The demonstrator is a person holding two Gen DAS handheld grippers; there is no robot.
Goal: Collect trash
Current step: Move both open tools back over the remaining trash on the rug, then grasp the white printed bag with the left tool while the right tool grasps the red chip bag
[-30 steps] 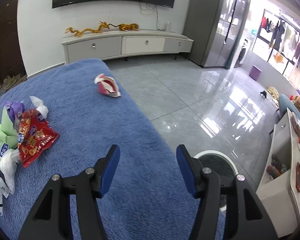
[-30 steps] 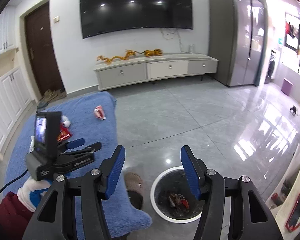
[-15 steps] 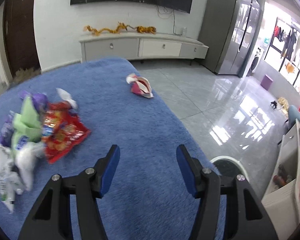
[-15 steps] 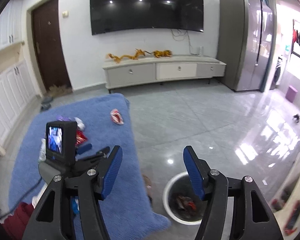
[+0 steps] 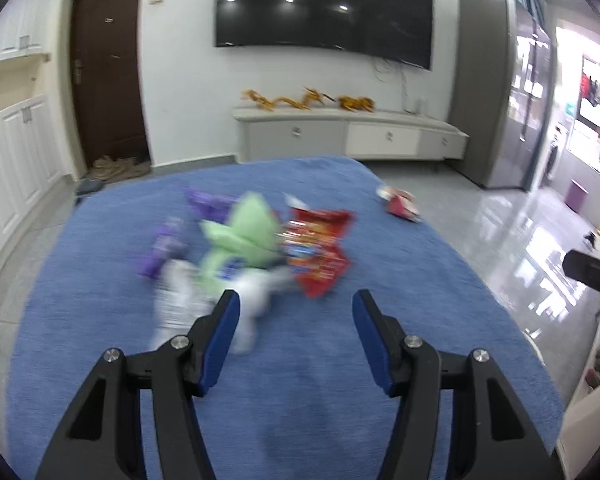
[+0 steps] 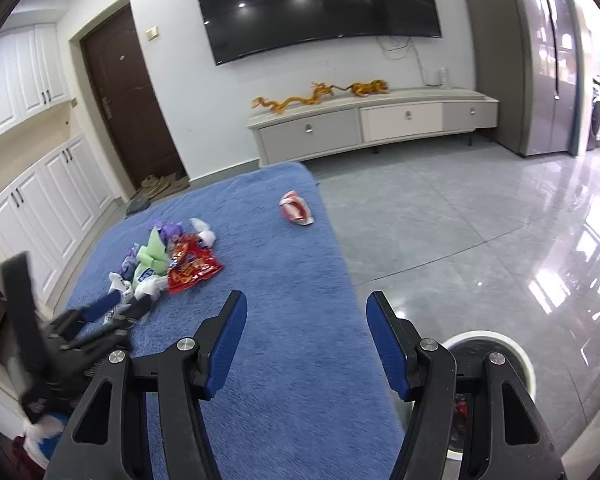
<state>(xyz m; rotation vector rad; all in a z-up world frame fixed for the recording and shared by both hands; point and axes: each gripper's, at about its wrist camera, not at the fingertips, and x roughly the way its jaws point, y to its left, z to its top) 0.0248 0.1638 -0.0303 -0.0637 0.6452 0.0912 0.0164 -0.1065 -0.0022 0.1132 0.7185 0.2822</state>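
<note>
The rug (image 6: pixel 284 320) is plain blue; at its ten o'clock lies a heap with a red, yellow-printed snack bag (image 6: pixel 190 266), a pale green wrapper (image 6: pixel 152 254), purple packets (image 6: pixel 168 232) and white scraps (image 6: pixel 202 232). At one o'clock lies a red-and-white wrapper (image 6: pixel 296 210). Both tongs, left (image 5: pixel 296 310) and right (image 6: pixel 306 308), are black with blue pads above a white-rimmed bin (image 6: pixel 516 354).

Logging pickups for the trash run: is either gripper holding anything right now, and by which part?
Nothing is held. The left gripper and right gripper both stand open and empty above the blue rug; the wrappers lie untouched.
</note>
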